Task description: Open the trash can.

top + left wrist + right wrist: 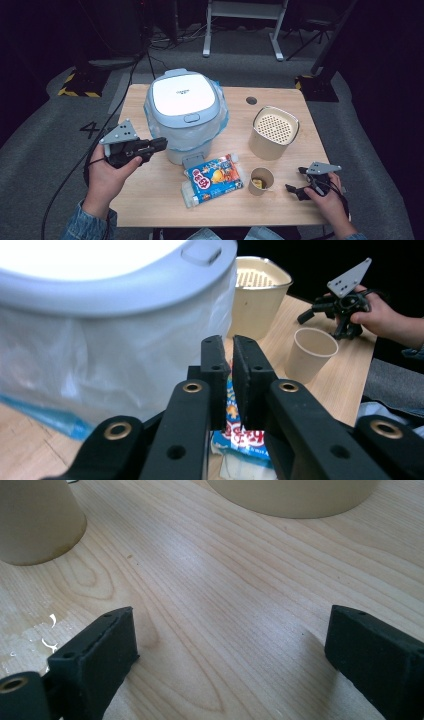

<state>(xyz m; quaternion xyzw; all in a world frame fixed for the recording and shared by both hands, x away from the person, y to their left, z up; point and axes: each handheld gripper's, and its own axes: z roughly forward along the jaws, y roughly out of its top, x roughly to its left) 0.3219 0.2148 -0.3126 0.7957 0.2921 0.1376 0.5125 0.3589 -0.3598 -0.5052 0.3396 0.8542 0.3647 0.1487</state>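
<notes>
Light wooden worktop (150, 200) seen from above, with a white, grey-lidded bin lined with a clear blue-tinted plastic bag (184, 116) as the landmark. Just in front of the bin lies a flat blue-and-red printed snack packet (214, 180). To the bin's right stands a beige cylindrical container with a perforated top (273, 132); in front of that container, right of the packet, sits a small beige paper cup (261, 181) with something yellowish inside.

Left hand-held gripper (161, 144): held off the bin's front-left side, level with its lower wall, pointing toward it. In the left gripper view its jaws stand nearly together with only a thin slit between them, gripping nothing; the bag-covered bin wall (115, 345) lies just beyond, the packet (240, 432) below.

Right hand-held gripper (292, 190): far right of the bin, just right of the cup, low over the worktop. In the right gripper view its jaws are spread wide over bare wood (225, 605), empty, with the cup's base (35, 525) ahead.
</notes>
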